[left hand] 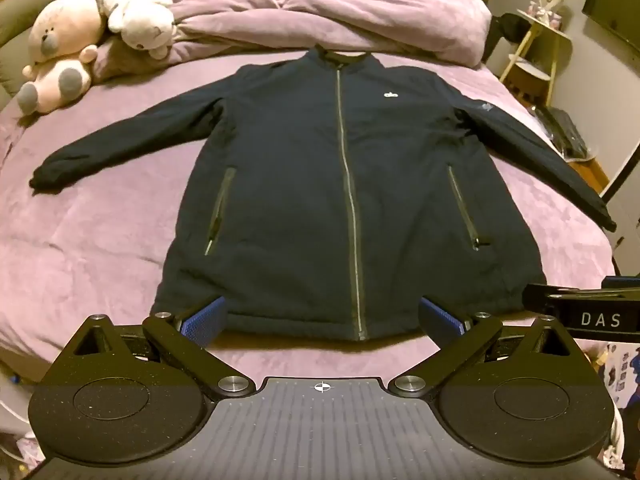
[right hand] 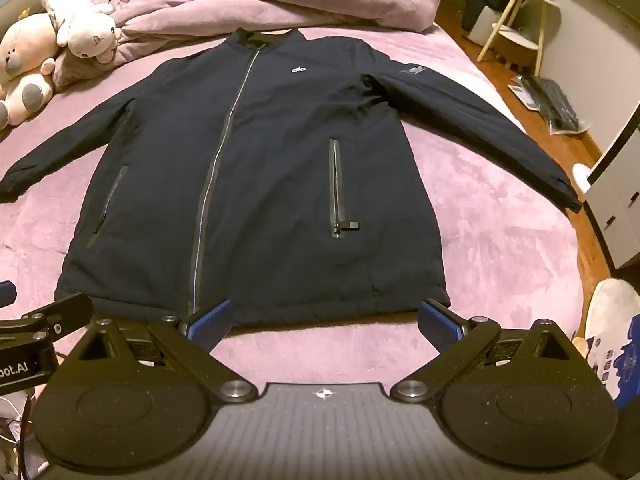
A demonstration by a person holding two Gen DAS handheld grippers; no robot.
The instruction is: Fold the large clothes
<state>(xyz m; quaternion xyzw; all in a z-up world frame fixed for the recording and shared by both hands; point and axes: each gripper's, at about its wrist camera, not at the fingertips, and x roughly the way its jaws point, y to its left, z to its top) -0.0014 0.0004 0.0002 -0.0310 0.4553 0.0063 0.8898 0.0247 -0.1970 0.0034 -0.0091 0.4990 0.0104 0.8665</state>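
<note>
- The dark jacket (left hand: 320,184) is laid flat, front up, on the purple bed (left hand: 100,220), collar at the far end, hem at the near edge. The front zip is seen closed along its whole length.
- Both sleeves are spread outward; the left cuff (left hand: 44,176) lies on the bed, while the right cuff (right hand: 568,200) reaches the bed's right edge and may overhang it.
- The left tool (left hand: 320,316) hangs just above the near hem, jaws spread as wide as they go, nothing held. The right tool (right hand: 324,320) is placed likewise over the hem's right part, jaws fully spread and empty.
- No fold is judged to have been begun yet.
- Risk: the padded fabric looks thick and slippery; if only the top layer is pinched, front and back may separate and the fold will bunch.
- Risk: the right sleeve could slide off the bed's edge when the body is lifted, dragging the jacket askew.
- Risk: the bed's plush cover may be caught along with the hem if the jaws are pressed too deep.
- Risk: the loose pocket zip pull (right hand: 348,226) could snag a pad if that panel is swept across.
- Risk: the heaped duvet (left hand: 340,12) sits just beyond the collar, so little room is left for shifting the jacket farther away.
- Two plush toys (left hand: 60,48) lie at the far left, well apart from the jacket.
- Containers: none is seen on the bed. A small shelf stand (right hand: 516,28) stands far right; its contents cannot be made out.
</note>
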